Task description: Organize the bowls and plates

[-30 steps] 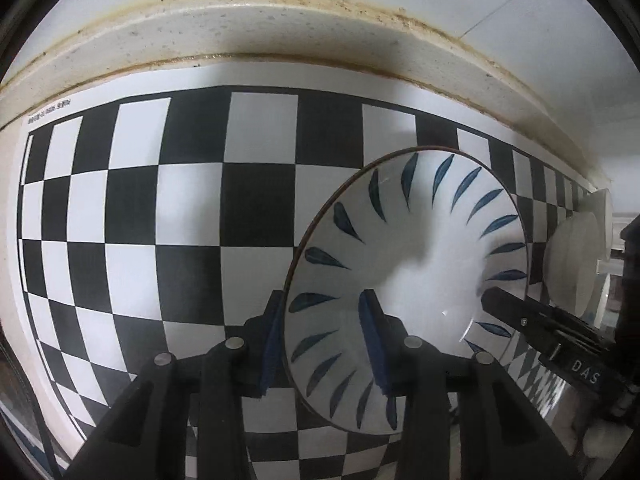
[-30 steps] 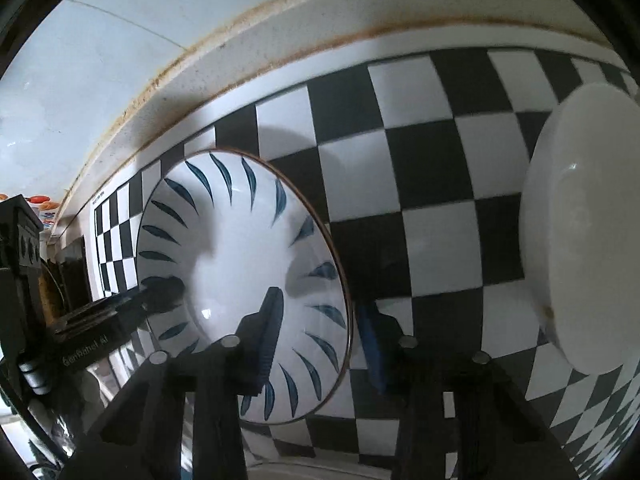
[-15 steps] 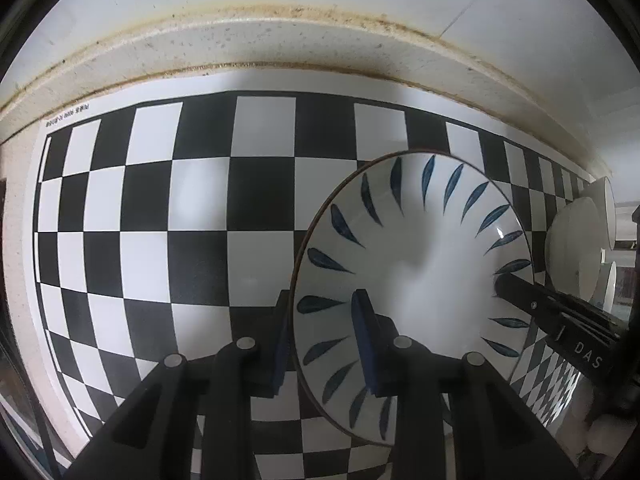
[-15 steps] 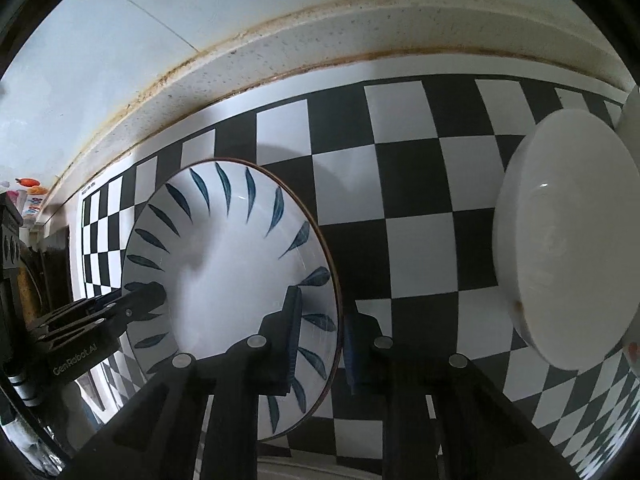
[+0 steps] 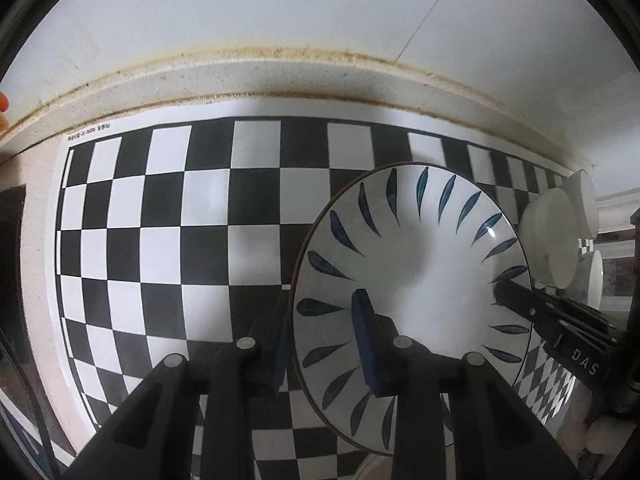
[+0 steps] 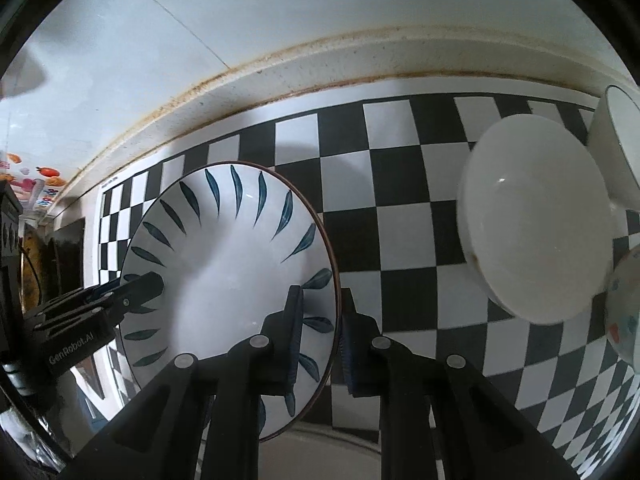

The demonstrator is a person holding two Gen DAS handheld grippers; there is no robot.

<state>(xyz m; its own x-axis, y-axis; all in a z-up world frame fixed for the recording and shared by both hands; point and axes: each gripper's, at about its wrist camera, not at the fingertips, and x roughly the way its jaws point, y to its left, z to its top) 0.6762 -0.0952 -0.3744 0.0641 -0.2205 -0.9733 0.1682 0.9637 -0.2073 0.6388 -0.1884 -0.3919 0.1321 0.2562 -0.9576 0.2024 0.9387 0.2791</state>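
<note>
Currently, you are working over a checkered mat (image 5: 168, 248) that covers the counter (image 5: 280, 76) up to its stained back ledge. Largest of the task items is the plate (image 5: 416, 280), white with dark blue leaf marks around a thin dark rim; both grippers carry it above the mat, apparently clear of the surface, though contact along its near edge cannot be ruled out. Treat it as rigid, glazed ceramic: probably moderately heavy, slippery under the pads, and liable to chip or break if dropped or knocked. Take hold only at the rim, on opposite sides, as now. The left gripper (image 5: 320, 340) has its jaws narrowed onto the plate's left rim, one finger on the upper face and one beneath. The right gripper (image 6: 320, 340) grips the right rim in the same manner, jaws nearly together with the rim between them. Keep the plate level and both grips equal, since a glazed rim can slide out of a pinch. To the right stands a white bowl (image 6: 532, 216), near the plate but apart from it, with a white cup (image 6: 616, 140) just behind it and a patterned bowl (image 6: 624, 312) at the right edge. Judge these equally fragile; avoid striking them when setting the plate down.
</note>
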